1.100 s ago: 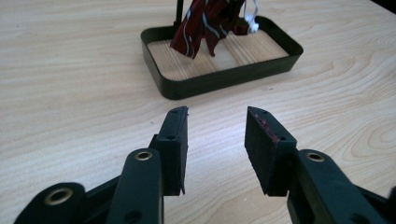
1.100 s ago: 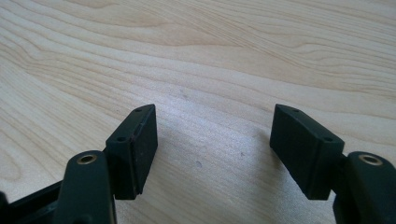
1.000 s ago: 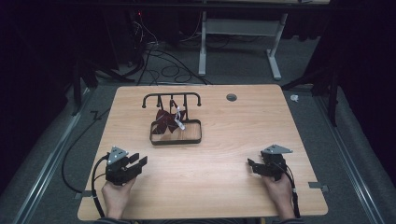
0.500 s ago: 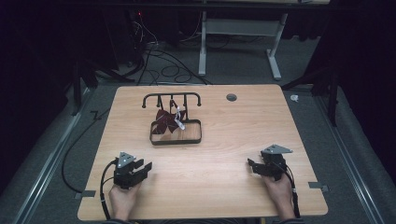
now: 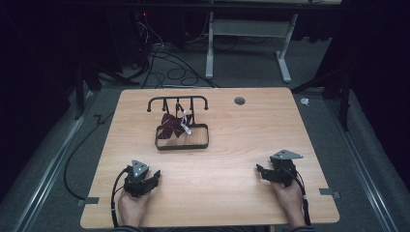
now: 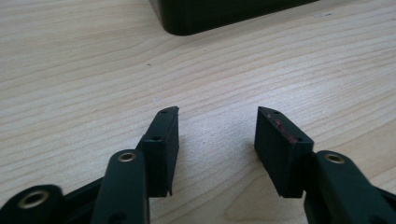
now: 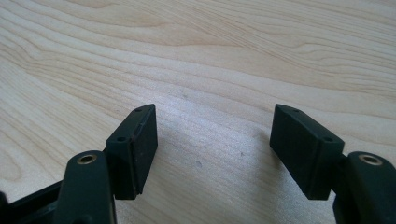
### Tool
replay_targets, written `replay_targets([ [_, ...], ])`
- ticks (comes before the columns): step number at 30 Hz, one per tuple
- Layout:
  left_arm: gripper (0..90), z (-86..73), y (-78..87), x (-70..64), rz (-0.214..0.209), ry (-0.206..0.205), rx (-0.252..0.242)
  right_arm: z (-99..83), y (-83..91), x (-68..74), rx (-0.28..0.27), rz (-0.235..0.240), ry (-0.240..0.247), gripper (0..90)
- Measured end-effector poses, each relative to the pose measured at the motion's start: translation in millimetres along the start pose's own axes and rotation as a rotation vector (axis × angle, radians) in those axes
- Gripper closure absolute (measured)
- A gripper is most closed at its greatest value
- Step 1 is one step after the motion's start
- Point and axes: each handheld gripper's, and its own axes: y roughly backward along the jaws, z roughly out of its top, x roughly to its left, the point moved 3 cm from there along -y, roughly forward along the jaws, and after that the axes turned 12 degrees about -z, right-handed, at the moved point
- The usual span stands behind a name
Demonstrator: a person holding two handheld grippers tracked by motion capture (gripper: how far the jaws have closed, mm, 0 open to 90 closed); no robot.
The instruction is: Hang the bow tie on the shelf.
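I'm holding the left gripper (image 5: 155, 177) low over the table (image 5: 227, 193) near the front-left edge, jaws apart w/ nothing btwn them; in the left gripper view bare wood is lying btwn the pads (image 6: 164, 140) and a dark corner of the rack base (image 6: 196, 18) is showing up ahead. Moving right, the black wire rack (image 5: 183, 137) is sitting at mid-table toward the back, w/ a dark red cloth item (image 5: 172, 125) and a white tag draping from its hooks down into the tray; can't tell exactly what the item is. Further right, I'm keeping the right gripper (image 5: 260, 171) parked near the front-right edge, jaws also spread wide, empty, well apart from the rack. Judging by this, I'm at the approach stage, nothing grasped yet. Next move prob. calls for lifting the left gripper fwd toward the rack and lining the jaws up w/ the cloth.
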Motion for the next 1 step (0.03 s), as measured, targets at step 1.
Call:
replay_targets([
  [1, 48.8, 0.0, 0.0, 0.0, 0.000, -0.001, 0.001, 0.0, 0.0, 0.0, 0.000, 0.000, 0.000, 33.5],
])
